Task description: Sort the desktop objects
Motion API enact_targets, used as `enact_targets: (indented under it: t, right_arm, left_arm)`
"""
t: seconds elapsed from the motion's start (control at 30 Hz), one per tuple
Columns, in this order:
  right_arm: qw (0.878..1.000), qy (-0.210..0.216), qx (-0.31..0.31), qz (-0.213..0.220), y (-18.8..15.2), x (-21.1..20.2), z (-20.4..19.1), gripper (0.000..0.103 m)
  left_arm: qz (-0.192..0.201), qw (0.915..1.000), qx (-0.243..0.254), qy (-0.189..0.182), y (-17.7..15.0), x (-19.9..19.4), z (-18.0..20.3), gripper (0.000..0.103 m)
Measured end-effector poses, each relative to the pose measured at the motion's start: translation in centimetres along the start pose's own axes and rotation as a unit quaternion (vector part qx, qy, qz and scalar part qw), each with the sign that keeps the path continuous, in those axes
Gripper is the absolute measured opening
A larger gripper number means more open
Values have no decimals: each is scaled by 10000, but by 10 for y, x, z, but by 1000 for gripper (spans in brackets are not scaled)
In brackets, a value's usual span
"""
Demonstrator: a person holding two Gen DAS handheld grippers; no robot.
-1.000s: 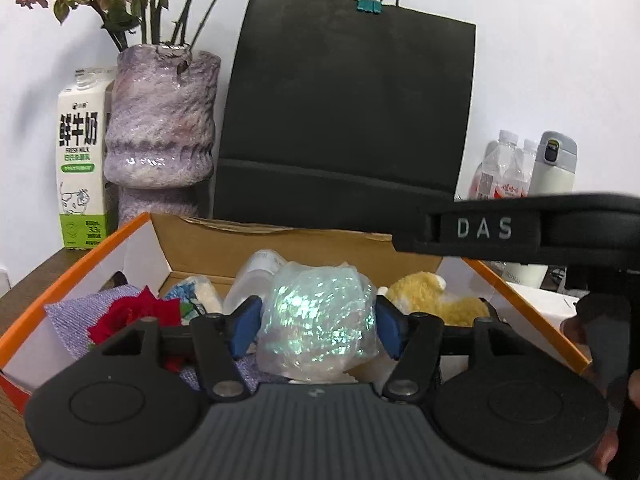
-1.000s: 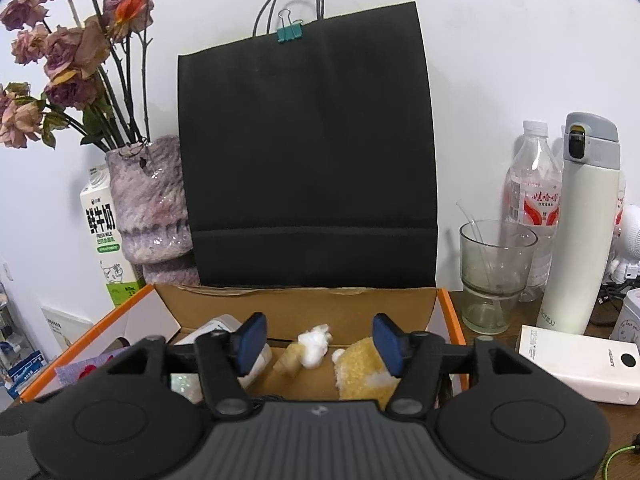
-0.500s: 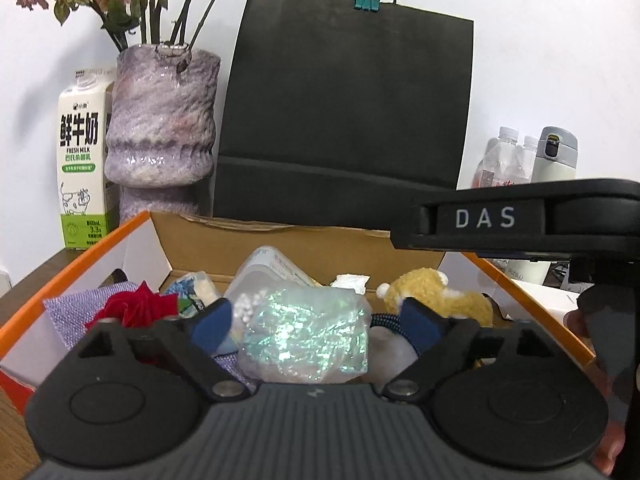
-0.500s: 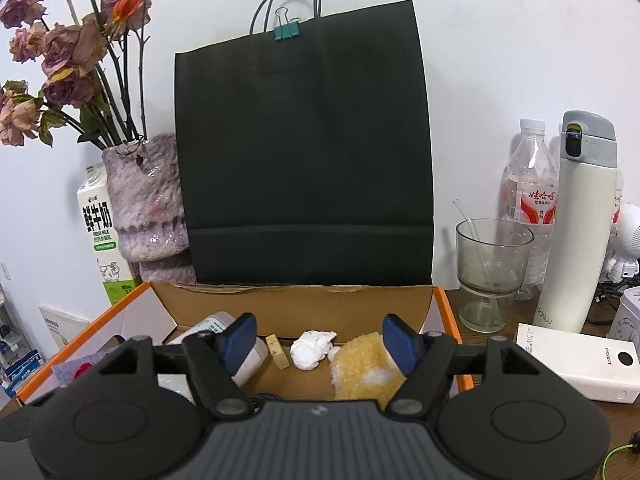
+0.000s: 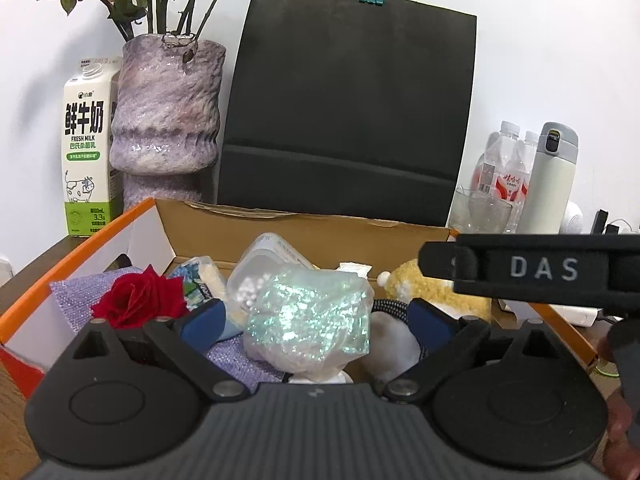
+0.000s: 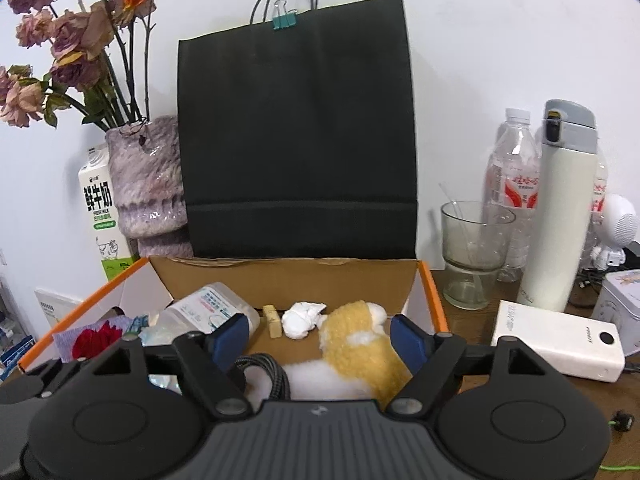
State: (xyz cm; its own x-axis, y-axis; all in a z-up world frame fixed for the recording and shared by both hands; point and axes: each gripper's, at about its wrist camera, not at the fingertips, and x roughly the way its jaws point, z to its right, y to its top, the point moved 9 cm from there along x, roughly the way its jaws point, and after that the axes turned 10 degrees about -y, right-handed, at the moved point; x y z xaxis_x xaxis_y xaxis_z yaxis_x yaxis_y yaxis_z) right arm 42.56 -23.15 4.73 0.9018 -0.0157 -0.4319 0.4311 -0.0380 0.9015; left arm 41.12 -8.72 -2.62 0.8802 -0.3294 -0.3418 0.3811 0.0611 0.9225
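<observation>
A milk carton (image 5: 86, 160) and a purple vase (image 5: 166, 112) are seen at the far left of the table (image 6: 472, 322), behind an orange-edged cardboard box (image 5: 304, 232). Inside the box, a red rose (image 5: 138, 300) lies leftmost. Beside it, an iridescent bag (image 5: 308, 316) rests between the wide-apart pads of the left claw (image 5: 316, 322) (untouched by either). Further right, a yellow plush toy (image 6: 360, 344) lies between the opening pads of the right claw (image 6: 320, 338).
</observation>
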Motion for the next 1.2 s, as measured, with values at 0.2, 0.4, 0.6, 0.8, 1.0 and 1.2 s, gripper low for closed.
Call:
enact_targets:
  t: [0.2, 0.4, 0.6, 0.8, 1.0, 1.2]
  right_arm:
    - [9999, 43, 135, -13, -7, -14, 9, 77]
    - [9999, 107, 98, 88, -16, -49, 9, 77]
    - [9998, 151, -112, 62, -42, -101, 2, 78]
    - [9995, 185, -250, -96, -77, -151, -8, 82]
    - [9993, 189, -326, -41, -98, -198, -18, 92]
    - [9996, 219, -173, -69, -119, -227, -22, 103]
  left_arm:
    - [-121, 9995, 278, -51, -8, -12, 9, 98]
    - [158, 9988, 457, -15, -17, -56, 17, 99]
    - [-245, 9995, 83, -194, -42, -104, 16, 102]
    - [-416, 9981, -446, -112, -61, -153, 0, 102]
    - [-288, 9988, -385, -16, -70, -197, -4, 103]
    - [-188, 9993, -299, 142, -77, -231, -5, 103]
